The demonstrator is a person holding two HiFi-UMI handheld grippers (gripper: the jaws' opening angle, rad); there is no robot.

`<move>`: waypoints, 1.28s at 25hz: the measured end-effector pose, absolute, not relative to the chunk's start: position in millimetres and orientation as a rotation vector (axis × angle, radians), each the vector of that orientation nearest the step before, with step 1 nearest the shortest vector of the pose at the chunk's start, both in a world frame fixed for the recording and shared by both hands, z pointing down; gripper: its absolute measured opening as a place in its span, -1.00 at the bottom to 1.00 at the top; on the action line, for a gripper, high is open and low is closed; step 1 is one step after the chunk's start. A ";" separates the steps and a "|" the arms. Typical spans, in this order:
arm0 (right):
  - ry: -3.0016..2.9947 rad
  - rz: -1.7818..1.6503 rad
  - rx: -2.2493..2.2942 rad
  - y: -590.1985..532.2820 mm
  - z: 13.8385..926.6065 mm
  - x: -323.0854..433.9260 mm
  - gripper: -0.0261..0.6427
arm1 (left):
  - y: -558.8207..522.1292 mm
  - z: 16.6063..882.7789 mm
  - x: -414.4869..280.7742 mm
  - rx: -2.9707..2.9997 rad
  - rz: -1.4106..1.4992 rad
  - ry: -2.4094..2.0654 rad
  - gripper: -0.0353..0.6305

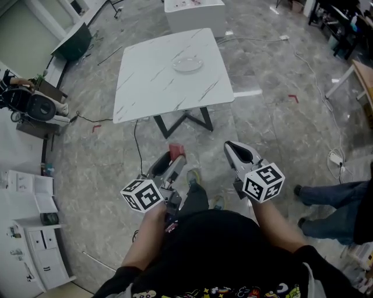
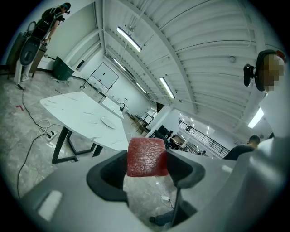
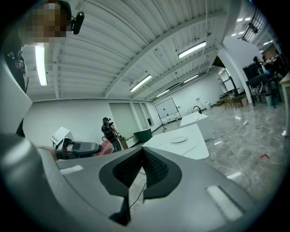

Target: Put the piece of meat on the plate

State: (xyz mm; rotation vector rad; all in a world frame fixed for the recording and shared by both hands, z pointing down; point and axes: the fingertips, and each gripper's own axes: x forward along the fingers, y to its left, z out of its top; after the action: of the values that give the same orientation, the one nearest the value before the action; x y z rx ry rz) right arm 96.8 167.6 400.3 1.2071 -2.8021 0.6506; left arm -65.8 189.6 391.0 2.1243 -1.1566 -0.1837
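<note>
A red square piece of meat sits clamped between the jaws of my left gripper; in the head view the meat shows as a red patch at the tip of the left gripper. My right gripper is shut with nothing in it, its dark pads touching in the right gripper view. The clear plate lies on the white marble table well ahead of both grippers. It also shows as a small plate in the left gripper view and as a plate in the right gripper view.
The table stands on a dark frame over a grey marble floor. A cable runs across the floor near the table. A white box stands behind the table. A person's legs are at the right. Cabinets line the left.
</note>
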 end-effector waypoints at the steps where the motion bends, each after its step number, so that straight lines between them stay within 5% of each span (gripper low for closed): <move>1: -2.797 0.651 1.211 164.9 401.9 95.8 -0.84 | 185.9 392.5 -66.9 2.125 -0.184 -1.152 0.25; 32: -2.636 0.730 1.345 -13.8 415.0 -16.6 -0.84 | -10.8 424.5 -172.0 2.082 -0.154 -0.957 0.25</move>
State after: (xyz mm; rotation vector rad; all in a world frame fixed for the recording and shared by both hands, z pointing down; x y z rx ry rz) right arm -16.6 -13.8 415.0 1.3447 -2.6364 0.7303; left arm -172.0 -10.8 424.5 2.0816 -0.9567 -0.1540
